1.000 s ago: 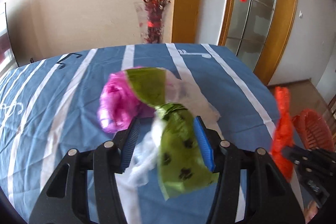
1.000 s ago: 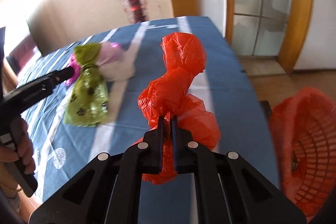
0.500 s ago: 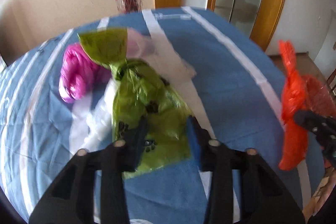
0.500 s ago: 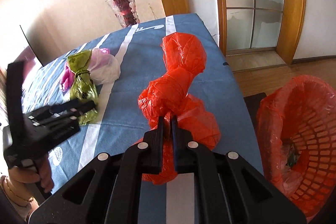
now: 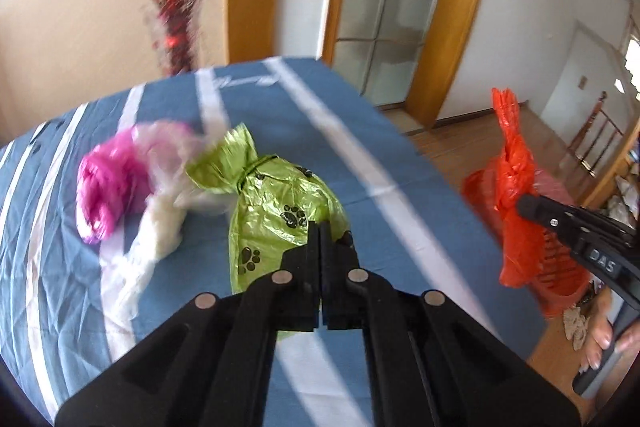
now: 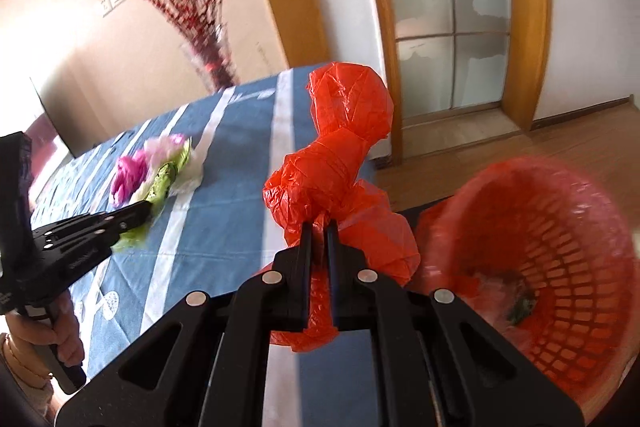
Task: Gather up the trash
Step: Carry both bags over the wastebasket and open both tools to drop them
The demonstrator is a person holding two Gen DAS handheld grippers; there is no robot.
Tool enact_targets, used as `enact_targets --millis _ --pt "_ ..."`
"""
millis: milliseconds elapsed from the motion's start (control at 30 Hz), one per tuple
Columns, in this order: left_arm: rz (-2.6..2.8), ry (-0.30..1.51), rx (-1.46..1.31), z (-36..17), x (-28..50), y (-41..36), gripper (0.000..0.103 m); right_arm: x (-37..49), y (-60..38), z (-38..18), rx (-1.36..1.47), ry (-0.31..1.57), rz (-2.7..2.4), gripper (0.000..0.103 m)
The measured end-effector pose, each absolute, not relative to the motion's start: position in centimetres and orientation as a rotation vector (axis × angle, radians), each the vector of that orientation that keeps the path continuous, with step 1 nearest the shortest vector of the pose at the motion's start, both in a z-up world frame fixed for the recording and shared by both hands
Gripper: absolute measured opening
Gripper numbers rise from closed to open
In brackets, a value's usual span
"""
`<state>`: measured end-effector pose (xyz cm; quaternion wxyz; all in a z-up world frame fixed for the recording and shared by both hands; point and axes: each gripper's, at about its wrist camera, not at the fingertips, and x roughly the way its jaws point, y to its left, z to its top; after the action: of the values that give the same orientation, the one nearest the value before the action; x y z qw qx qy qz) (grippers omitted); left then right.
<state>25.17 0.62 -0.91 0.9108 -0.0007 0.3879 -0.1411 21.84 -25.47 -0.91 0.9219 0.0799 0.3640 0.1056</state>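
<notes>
Surface: a blue cloth with white stripes (image 5: 360, 155) covers the surface; its right-hand edge drops straight to the wooden floor, and broad bare cloth lies between the trash pile and that edge.
Basket: a red slatted plastic basket lined with thin red film (image 6: 560, 267) stands on the floor just off the surface's edge, mouth open, a few scraps at the bottom.
Red bag: a knotted red plastic bag (image 6: 340, 155) hangs clear of the cloth, now nearer the basket rim than a second ago.
Green bag: a lime-green plastic bag printed with black paws (image 5: 280, 203), tied at the neck, sits on the cloth, neck touching the white wad.
Other trash: a crumpled magenta bag (image 5: 108, 183) and a white plastic wad (image 5: 164, 223) lie touching each other, well in from every edge.
Right tongs: the right tongs (image 6: 319, 227) are clamped on the red bag's twisted middle.
Left tongs: the left tongs (image 5: 319, 227) have just been closing and now pinch the green bag's near end; a second ago the jaws stood wide around it.
Meaning: both pieces look secured, so carrying them to the basket is probably next.
Room: the path over the edge appears free; the tall glass vase of red branches (image 6: 208, 63) stands at the far end, out of the way.
</notes>
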Motion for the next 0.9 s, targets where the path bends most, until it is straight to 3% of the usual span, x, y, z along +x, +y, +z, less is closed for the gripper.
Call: enact_targets --millis 467,900 --pt "-0.600 0.723 0.022 3.4 22.0 -12.6 0.002 18.0 -36.7 0.3 0.213 0.699 -0.009 0.008" --pt "-0.791 0.748 0.035 2.2 20.6 -22.3 0.002 16.5 -43.0 -1.4 0.276 0.724 -0.114 0.008"
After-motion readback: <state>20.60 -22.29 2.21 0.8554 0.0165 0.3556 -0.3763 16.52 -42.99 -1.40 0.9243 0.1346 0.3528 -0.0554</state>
